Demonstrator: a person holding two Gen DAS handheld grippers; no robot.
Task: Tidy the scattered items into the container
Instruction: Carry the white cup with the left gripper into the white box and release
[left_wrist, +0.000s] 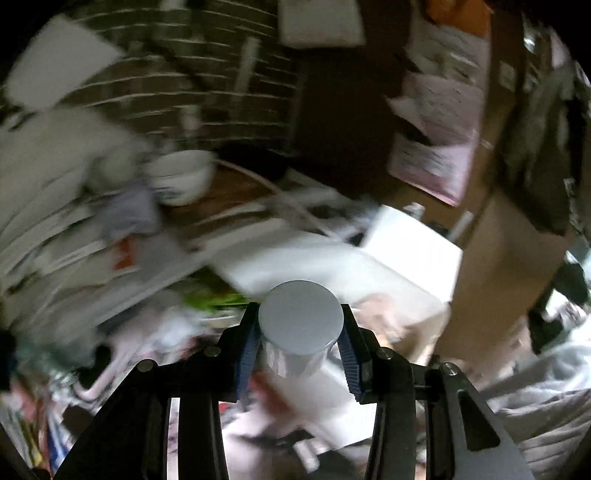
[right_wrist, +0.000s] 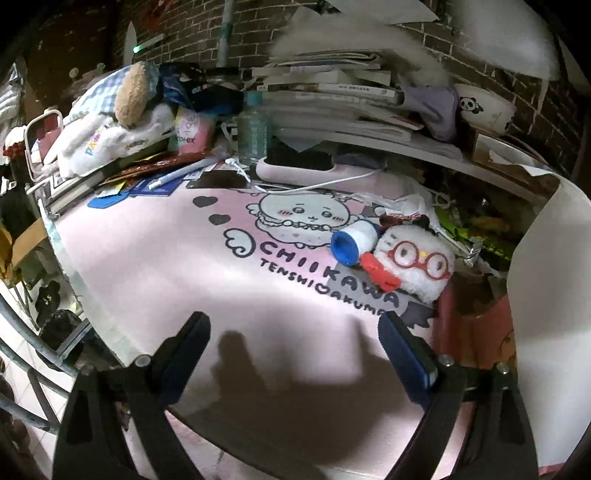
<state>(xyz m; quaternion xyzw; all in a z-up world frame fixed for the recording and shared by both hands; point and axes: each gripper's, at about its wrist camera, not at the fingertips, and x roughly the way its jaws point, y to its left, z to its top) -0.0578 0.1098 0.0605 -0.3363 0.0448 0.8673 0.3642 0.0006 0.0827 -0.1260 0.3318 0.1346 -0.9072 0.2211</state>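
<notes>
In the left wrist view my left gripper (left_wrist: 300, 309) is shut on a small grey cylindrical jar (left_wrist: 299, 325) with a flat lid, its blue pads (left_wrist: 248, 343) pressing both sides. The jar hangs above blurred clutter, in front of a white box (left_wrist: 410, 254). In the right wrist view my right gripper (right_wrist: 293, 318) stands open and empty over a pink cartoon desk mat (right_wrist: 177, 266). Ahead and to its right lie a white bottle with a blue cap (right_wrist: 352, 243) and a white plush toy with red glasses (right_wrist: 417, 262), touching each other.
Stacked books (right_wrist: 343, 96), a panda bowl (right_wrist: 484, 107), a water bottle (right_wrist: 253, 129), plush toys (right_wrist: 122, 122) and a white cable (right_wrist: 332, 182) crowd the desk's back. A tall white wall (right_wrist: 550, 288) rises at the right. The desk's edge (right_wrist: 70, 273) drops off at left.
</notes>
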